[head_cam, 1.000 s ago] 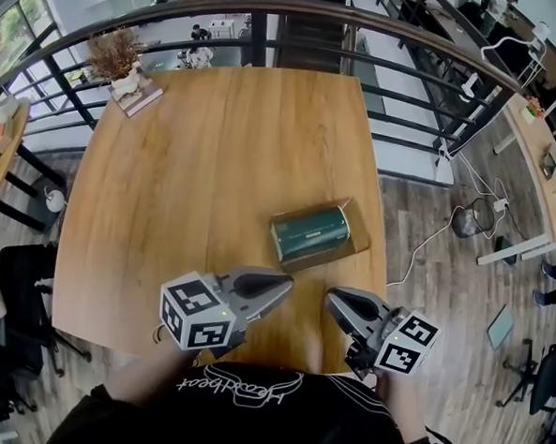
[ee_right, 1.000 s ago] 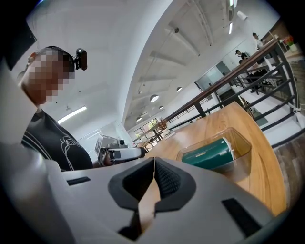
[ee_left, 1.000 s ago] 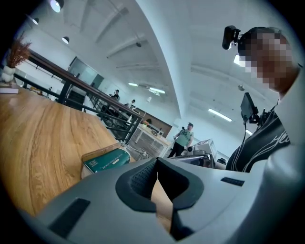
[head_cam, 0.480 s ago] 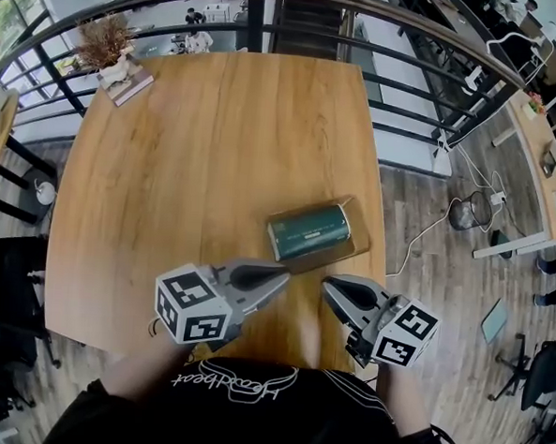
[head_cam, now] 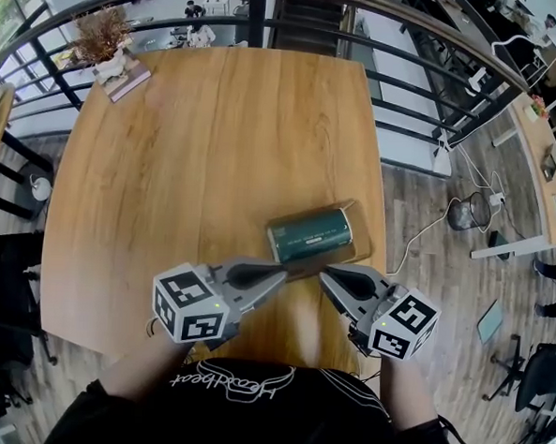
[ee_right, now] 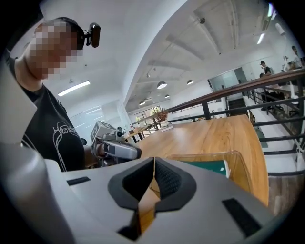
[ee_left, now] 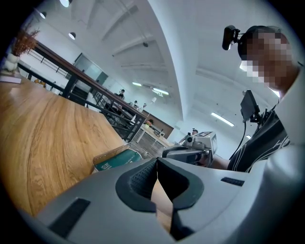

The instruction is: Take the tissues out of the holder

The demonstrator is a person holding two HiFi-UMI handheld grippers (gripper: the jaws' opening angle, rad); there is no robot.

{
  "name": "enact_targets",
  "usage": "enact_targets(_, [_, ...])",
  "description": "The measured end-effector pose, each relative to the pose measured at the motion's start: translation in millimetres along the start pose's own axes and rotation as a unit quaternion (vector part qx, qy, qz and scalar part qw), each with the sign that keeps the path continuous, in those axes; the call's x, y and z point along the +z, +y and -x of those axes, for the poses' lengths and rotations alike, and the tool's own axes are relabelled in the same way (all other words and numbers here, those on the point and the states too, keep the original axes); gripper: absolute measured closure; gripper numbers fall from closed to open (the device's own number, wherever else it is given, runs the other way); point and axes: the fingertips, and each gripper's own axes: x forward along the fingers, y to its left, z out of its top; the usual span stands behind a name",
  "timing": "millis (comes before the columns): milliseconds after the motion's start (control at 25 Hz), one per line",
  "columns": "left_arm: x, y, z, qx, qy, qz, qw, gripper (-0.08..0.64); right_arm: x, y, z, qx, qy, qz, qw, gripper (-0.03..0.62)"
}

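Observation:
A dark green tissue pack (head_cam: 309,234) lies in a clear plastic holder (head_cam: 359,245) on the right part of the wooden table (head_cam: 197,164). My left gripper (head_cam: 281,278) is shut and empty, its tips just below the holder's near left corner. My right gripper (head_cam: 325,277) is also shut and empty, its tips just below the holder's near edge. Both point inward toward each other. In the left gripper view the pack (ee_left: 116,160) and holder (ee_left: 106,155) sit ahead with the right gripper (ee_left: 167,152) beyond. In the right gripper view the holder (ee_right: 236,164) and pack (ee_right: 209,167) lie close ahead.
A dried plant in a vase on a book (head_cam: 106,46) stands at the table's far left corner. A railing (head_cam: 408,93) runs round the far and right sides. The table's right edge is close to the holder.
Both grippers have moved forward toward the holder, and their tips now sit close to its near edge. The right gripper has rolled somewhat. The pack and holder lie as before.

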Motion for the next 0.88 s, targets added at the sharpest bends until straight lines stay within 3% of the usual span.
enact_targets(520, [-2, 20, 6, -0.002, -0.008, 0.015, 0.9999, 0.546, 8, -29, -17, -0.032, 0.070, 0.099, 0.992, 0.574])
enact_targets(840, [-3, 32, 12, 0.005, -0.012, 0.020, 0.9997, 0.547, -2, -43, -30, -0.047, 0.145, 0.182, 0.971, 0.568])
enact_targets(880, [-4, 34, 12, 0.007, -0.011, 0.020, 0.9997, 0.546, -5, -44, -33, -0.045, 0.160, 0.192, 0.967, 0.532])
